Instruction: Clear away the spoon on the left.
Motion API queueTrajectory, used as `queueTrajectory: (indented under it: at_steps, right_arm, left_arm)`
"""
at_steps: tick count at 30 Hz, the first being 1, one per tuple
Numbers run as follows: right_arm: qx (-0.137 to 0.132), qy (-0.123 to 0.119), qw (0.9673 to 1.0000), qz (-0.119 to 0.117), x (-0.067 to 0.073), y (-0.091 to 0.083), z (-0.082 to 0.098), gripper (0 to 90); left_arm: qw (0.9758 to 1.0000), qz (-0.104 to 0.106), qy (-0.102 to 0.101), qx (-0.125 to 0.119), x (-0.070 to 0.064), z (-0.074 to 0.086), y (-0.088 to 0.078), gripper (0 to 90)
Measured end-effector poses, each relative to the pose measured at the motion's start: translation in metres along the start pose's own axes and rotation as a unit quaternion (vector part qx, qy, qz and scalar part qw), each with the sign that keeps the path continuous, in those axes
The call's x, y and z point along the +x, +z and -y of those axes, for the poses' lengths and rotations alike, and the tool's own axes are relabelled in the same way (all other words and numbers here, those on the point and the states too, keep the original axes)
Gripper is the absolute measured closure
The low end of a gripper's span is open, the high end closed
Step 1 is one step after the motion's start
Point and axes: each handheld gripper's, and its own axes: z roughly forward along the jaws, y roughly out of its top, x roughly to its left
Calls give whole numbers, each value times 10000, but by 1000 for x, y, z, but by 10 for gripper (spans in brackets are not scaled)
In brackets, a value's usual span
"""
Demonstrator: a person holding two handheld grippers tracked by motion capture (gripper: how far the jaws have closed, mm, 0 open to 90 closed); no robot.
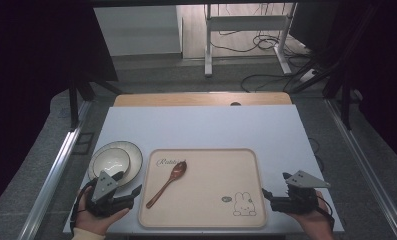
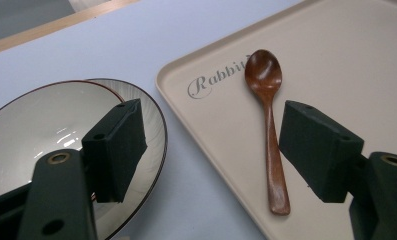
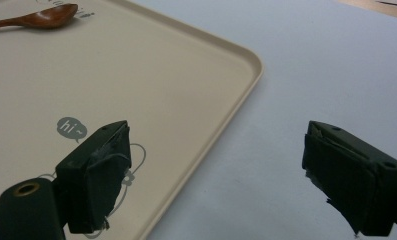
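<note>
A brown wooden spoon [image 1: 168, 182] [image 2: 268, 135] [image 3: 36, 19] lies slanted on the left half of a beige tray [image 1: 206, 215] [image 2: 346, 55] [image 3: 186, 95] printed with a rabbit. A white bowl [image 1: 111, 161] [image 2: 41, 130] sits on a dark-rimmed plate [image 1: 134, 159] left of the tray. My left gripper [image 1: 136, 191] [image 2: 213, 150] is open at the table's front left, its jaws spanning the plate's rim and the spoon's handle. My right gripper [image 1: 266, 195] [image 3: 216, 175] is open just off the tray's right edge, with nothing between its jaws.
The white tabletop [image 1: 201, 125] stretches beyond the tray, with a wooden strip [image 1: 201, 99] along its far edge. Past the table stand a metal desk frame [image 1: 246, 30] and loose cables on the floor.
</note>
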Motion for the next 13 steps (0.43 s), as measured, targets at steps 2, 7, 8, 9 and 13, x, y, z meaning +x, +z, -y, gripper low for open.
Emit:
queueTrajectory:
  at_steps: [2, 7, 8, 9, 13]
  right_arm:
    - [1, -1, 10000, -1, 0, 0, 0, 124]
    - [1, 6, 10000, -9, 0, 0, 0, 124]
    - [1, 3, 10000, -11, 0, 0, 0, 124]
    - [3, 4, 10000, -12, 0, 0, 0, 124]
    - [-3, 20, 10000, -2, -1, 0, 0, 123]
  left_arm:
    - [10000, -2, 6, 1, 0, 0, 0, 264]
    - [10000, 0, 2, 7, 0, 0, 1, 263]
    - [10000, 4, 3, 7, 0, 0, 1, 264]
    - [10000, 4, 7, 8, 0, 0, 1, 263]
    - [10000, 10, 33, 15, -1, 0, 2, 260]
